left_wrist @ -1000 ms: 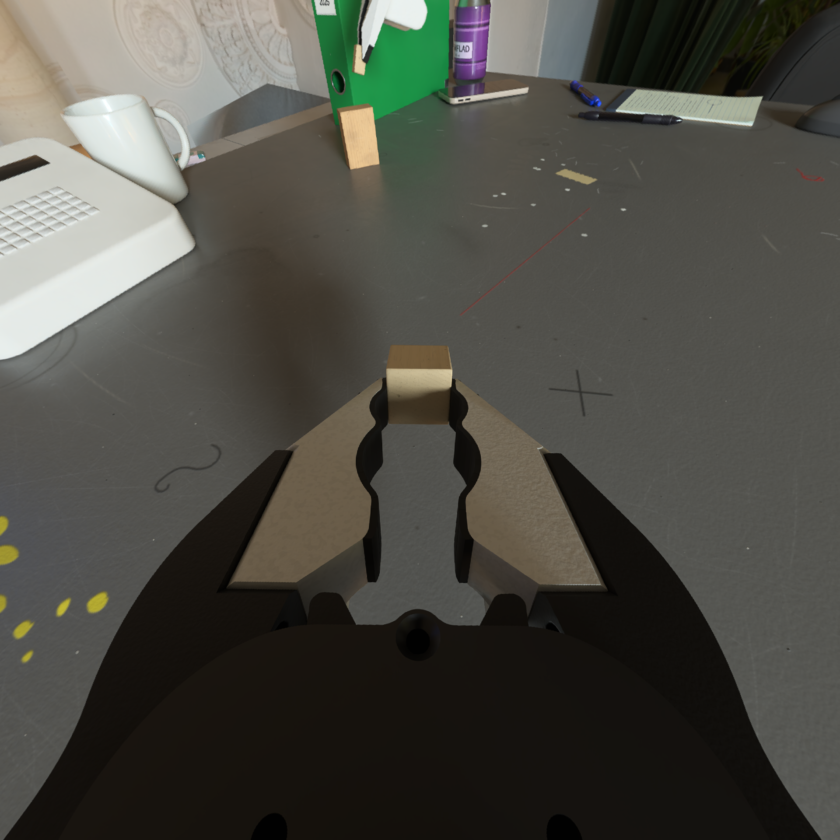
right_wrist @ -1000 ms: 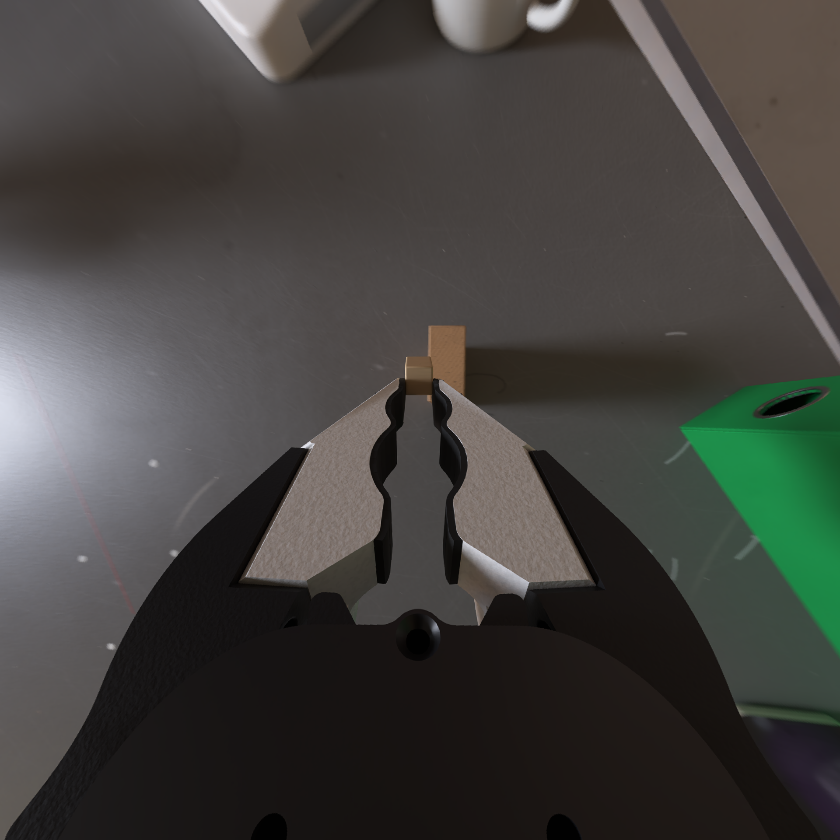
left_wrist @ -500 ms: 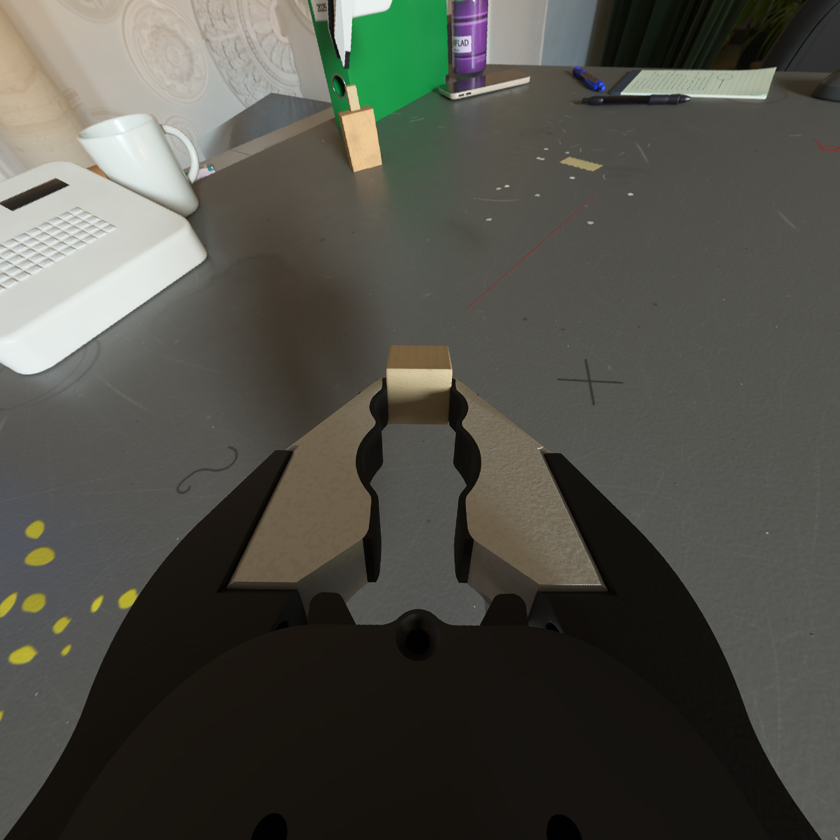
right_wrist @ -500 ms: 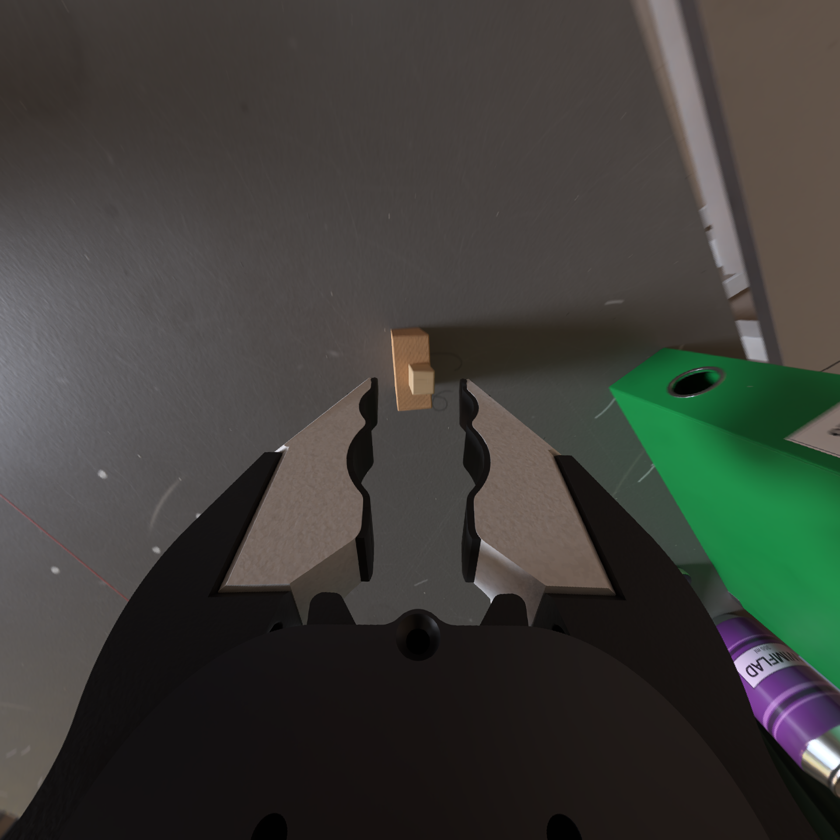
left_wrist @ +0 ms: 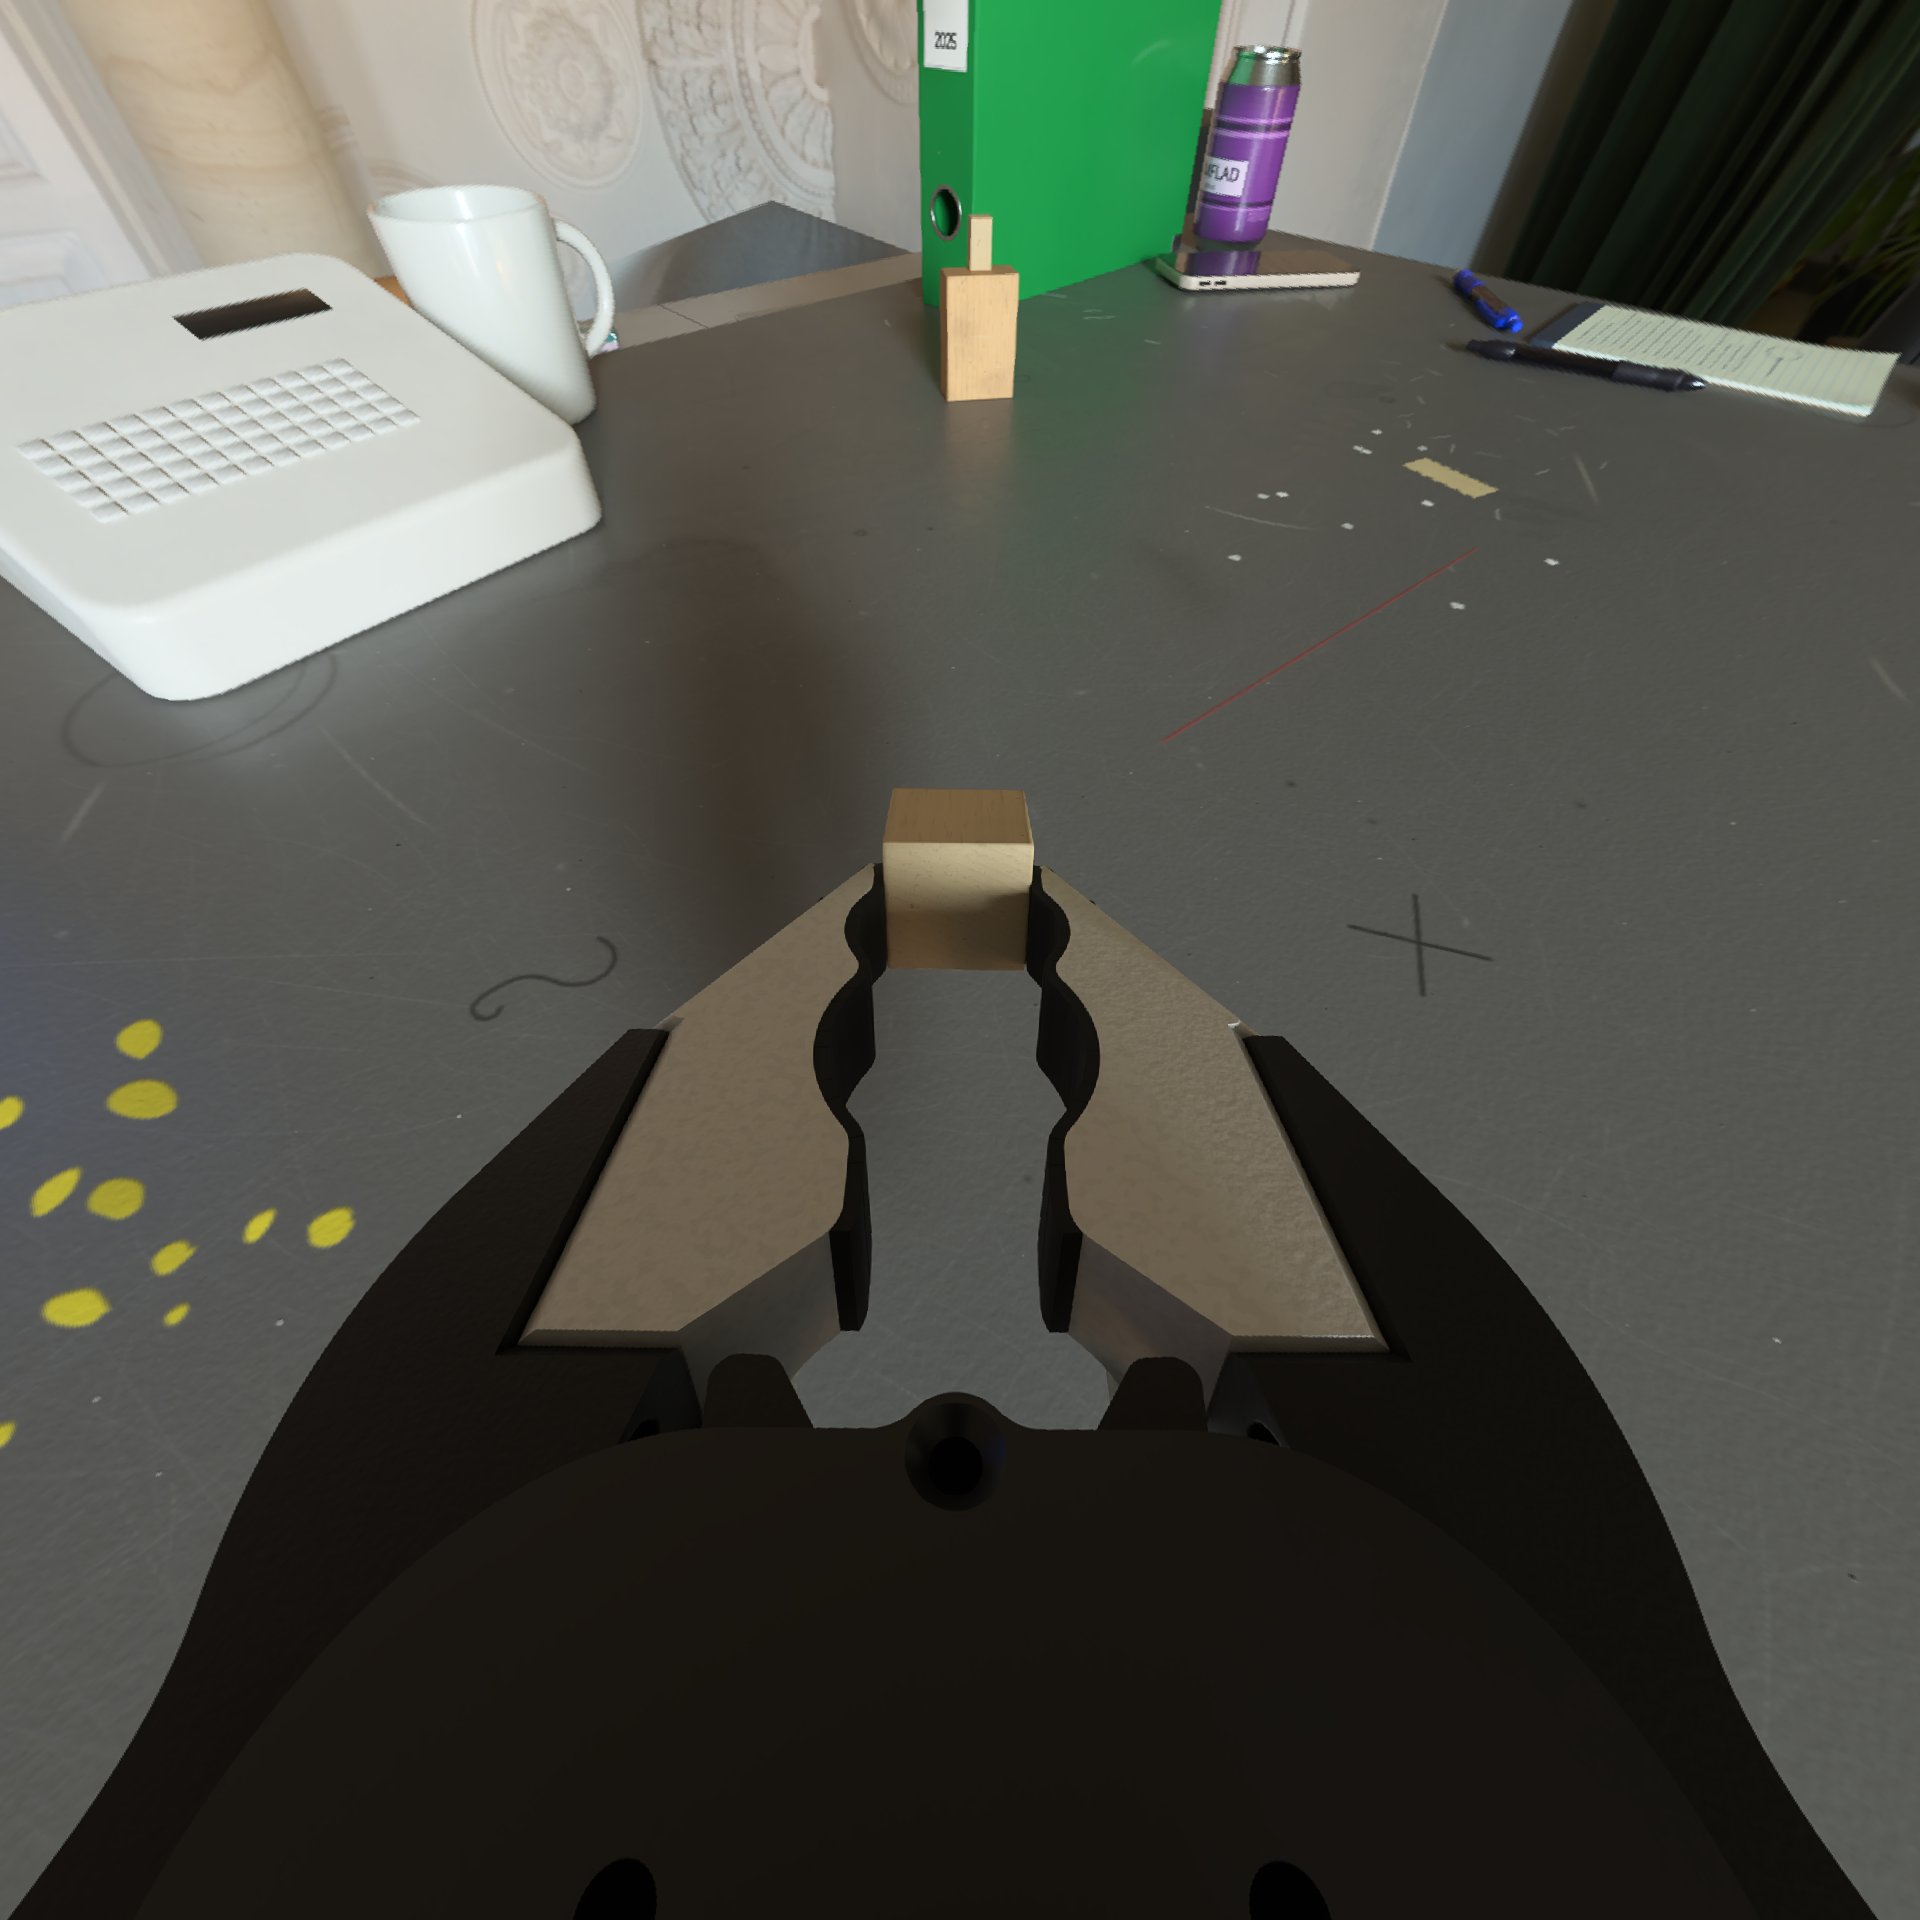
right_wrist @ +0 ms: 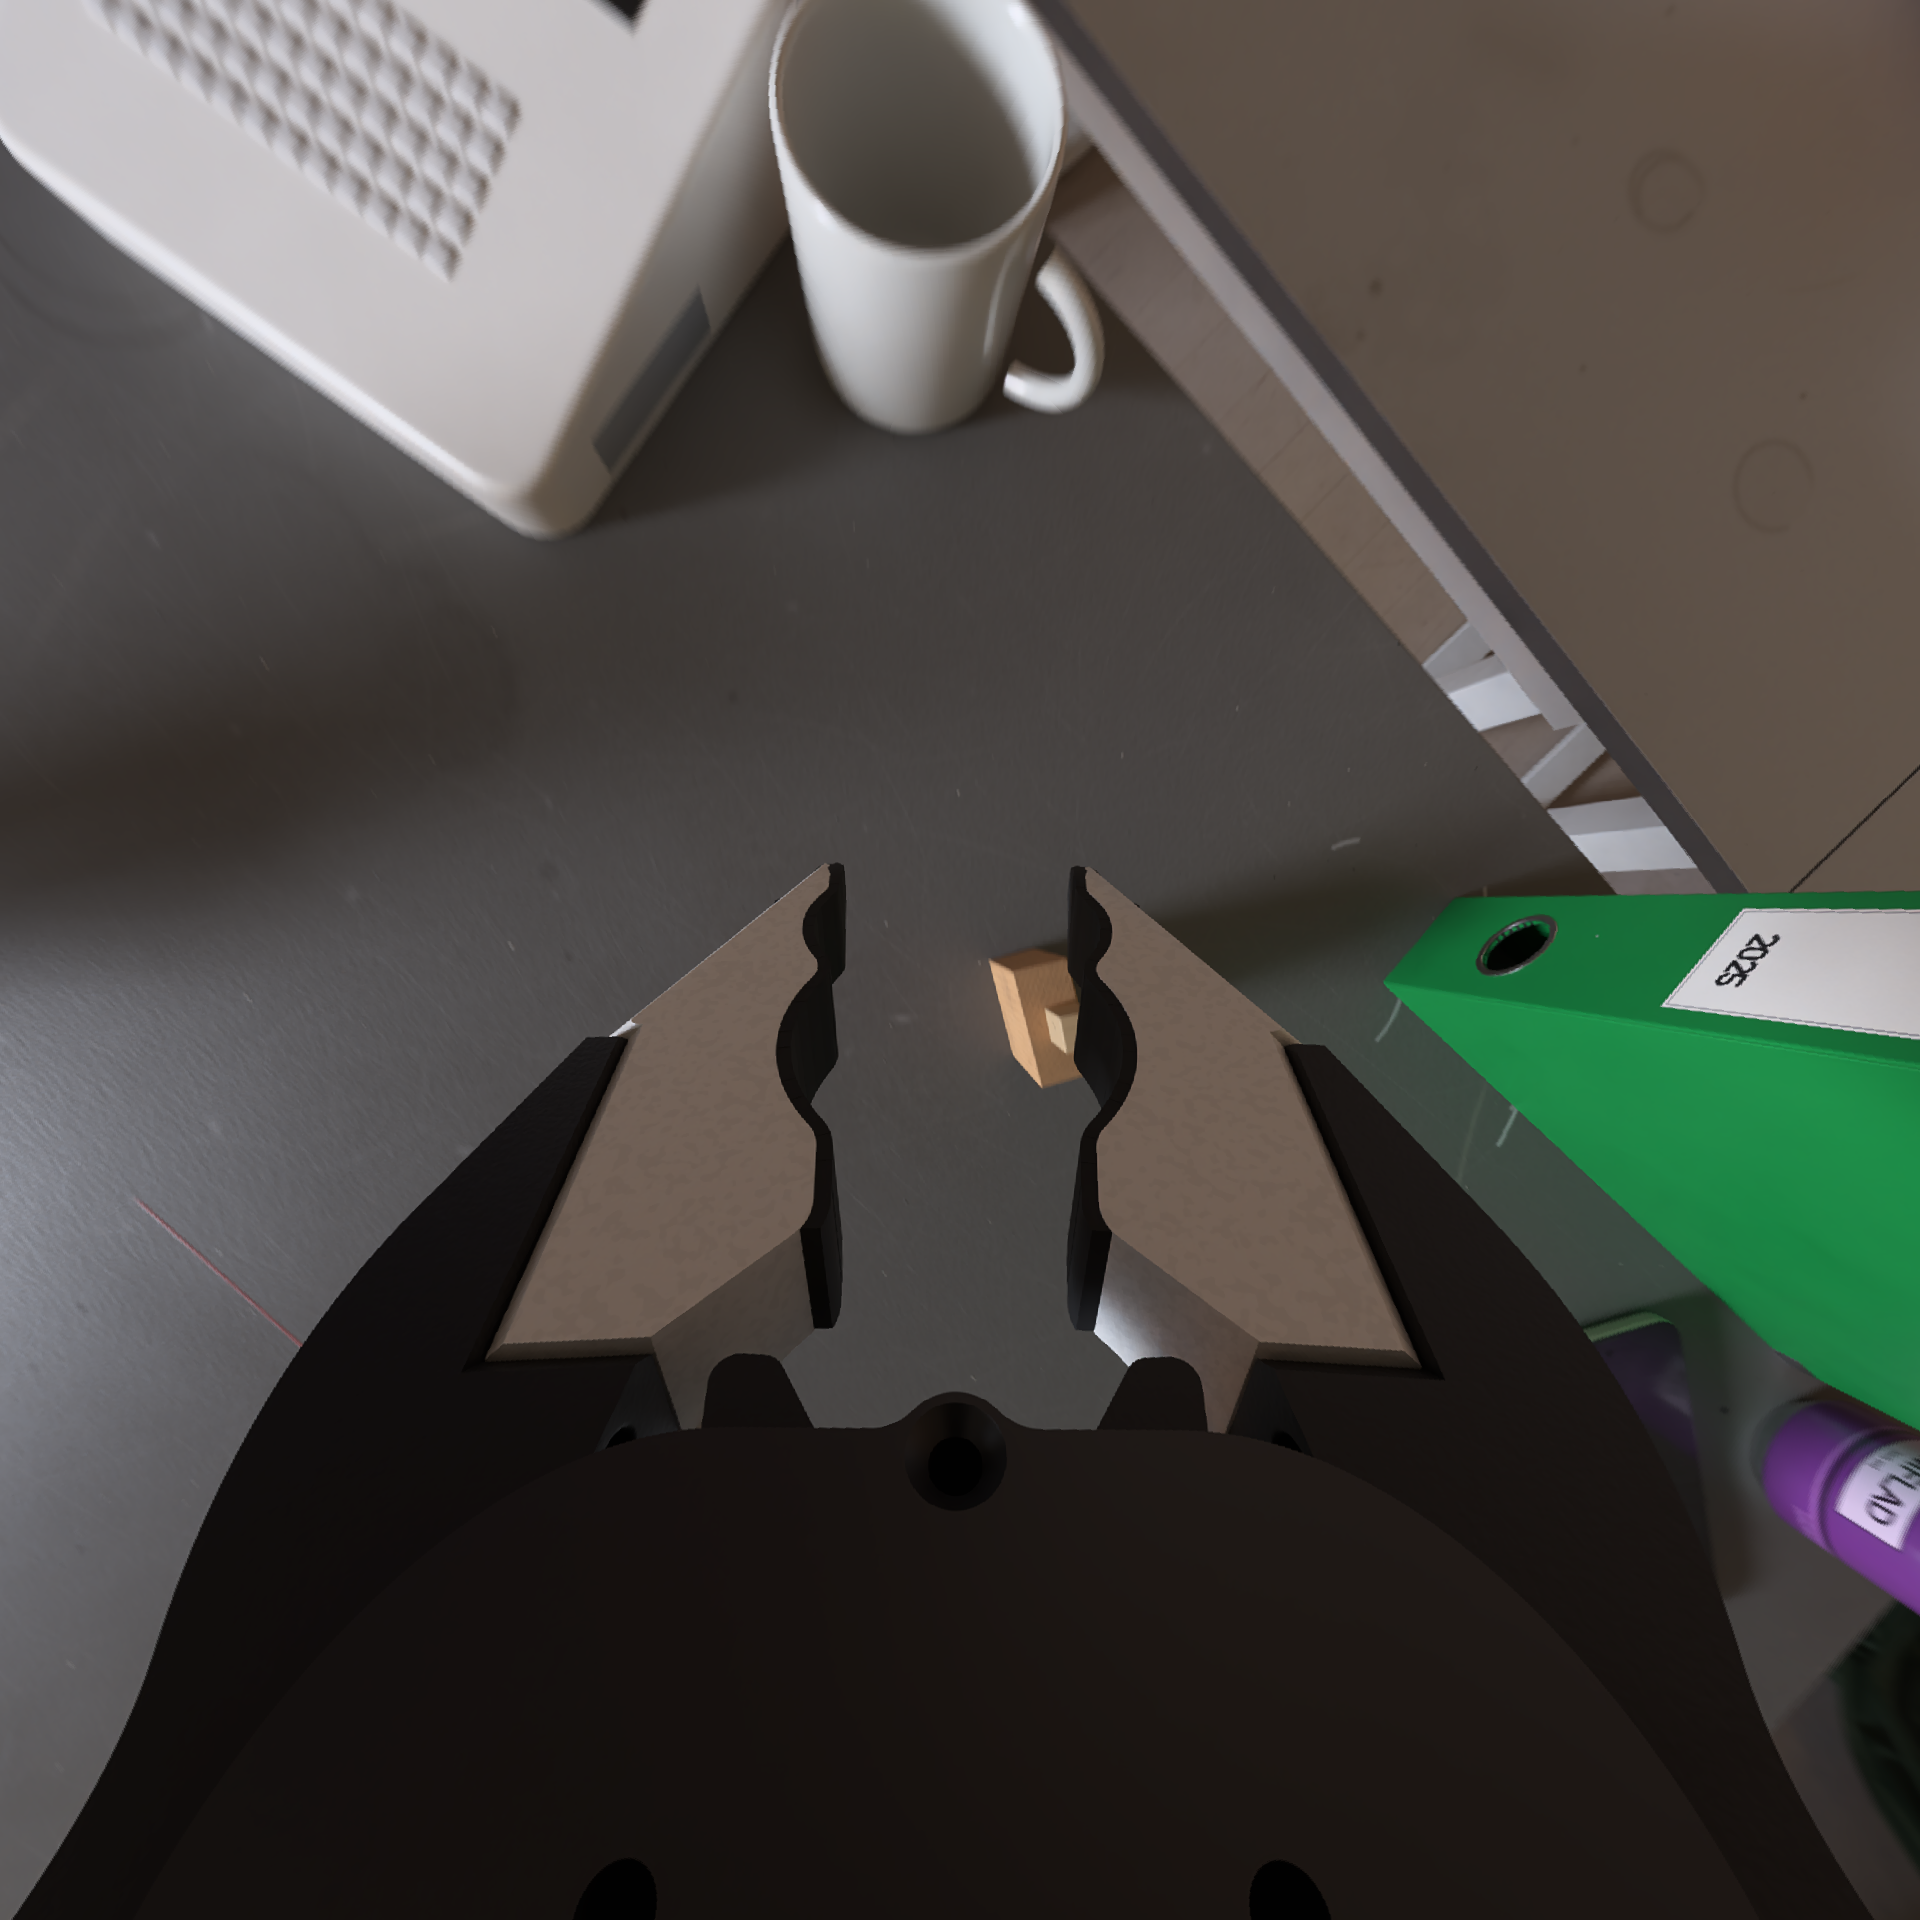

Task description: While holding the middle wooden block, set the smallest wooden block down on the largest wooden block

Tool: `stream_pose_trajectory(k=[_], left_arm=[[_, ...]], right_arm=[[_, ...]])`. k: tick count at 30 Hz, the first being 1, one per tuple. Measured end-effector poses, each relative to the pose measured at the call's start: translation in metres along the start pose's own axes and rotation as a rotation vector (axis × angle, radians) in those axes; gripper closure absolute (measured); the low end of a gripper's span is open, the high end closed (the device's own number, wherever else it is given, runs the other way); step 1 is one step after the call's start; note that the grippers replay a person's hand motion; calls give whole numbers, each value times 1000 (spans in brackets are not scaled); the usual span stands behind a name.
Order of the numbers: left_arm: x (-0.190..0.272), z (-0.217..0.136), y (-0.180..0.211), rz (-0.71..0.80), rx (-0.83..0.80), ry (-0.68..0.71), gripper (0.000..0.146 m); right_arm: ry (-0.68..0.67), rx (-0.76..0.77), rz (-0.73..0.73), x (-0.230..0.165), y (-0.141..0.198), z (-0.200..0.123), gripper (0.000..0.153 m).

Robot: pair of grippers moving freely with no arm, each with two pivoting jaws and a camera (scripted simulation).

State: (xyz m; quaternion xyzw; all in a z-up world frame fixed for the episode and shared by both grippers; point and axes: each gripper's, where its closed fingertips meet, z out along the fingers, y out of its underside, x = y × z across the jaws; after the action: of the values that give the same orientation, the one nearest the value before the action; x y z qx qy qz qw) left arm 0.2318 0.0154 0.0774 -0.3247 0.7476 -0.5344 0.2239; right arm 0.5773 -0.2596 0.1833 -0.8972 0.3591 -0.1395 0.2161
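Note:
My left gripper (left_wrist: 958, 896) is shut on the middle wooden block (left_wrist: 958, 883), a pale cube held above the grey table. The largest wooden block (left_wrist: 977, 332) stands upright far ahead, in front of the green binder. The smallest wooden block (left_wrist: 981, 242) rests on its top. In the right wrist view my right gripper (right_wrist: 956, 883) is open and empty, high above the table. The largest block (right_wrist: 1027, 1008) lies below, just inside the right fingertip, with the smallest block (right_wrist: 1060, 1027) on it, partly hidden by that finger.
A green binder (left_wrist: 1060, 145) stands behind the blocks, and shows at the right in the right wrist view (right_wrist: 1683, 1091). A purple can (left_wrist: 1242, 156) stands on a flat device. A white mug (left_wrist: 488, 291) and a white keypad device (left_wrist: 239, 457) are left. A notepad and pens (left_wrist: 1704, 364) lie far right.
My right gripper let go of the smallest block, opened, and has risen well above the stack. My left gripper keeps the middle block and has tilted up a little.

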Motion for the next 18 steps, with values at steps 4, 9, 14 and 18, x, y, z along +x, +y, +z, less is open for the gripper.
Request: stream_pose_trajectory(k=[4,9,14,18], left_arm=[[1,2,-3,16,12,-12,120],[-6,-4,-9,25,28,-43,120],[-38,-31,-18,-62,70,-155,120],[-82,-65,-16,-145,93,-309,120]], right_arm=[[25,60,40,1,-19,-13,111],[40,197,34,-2,-34,-26,113],[76,320,-46,-31,-15,-37,110],[213,431,-22,-64,41,-54,110]])
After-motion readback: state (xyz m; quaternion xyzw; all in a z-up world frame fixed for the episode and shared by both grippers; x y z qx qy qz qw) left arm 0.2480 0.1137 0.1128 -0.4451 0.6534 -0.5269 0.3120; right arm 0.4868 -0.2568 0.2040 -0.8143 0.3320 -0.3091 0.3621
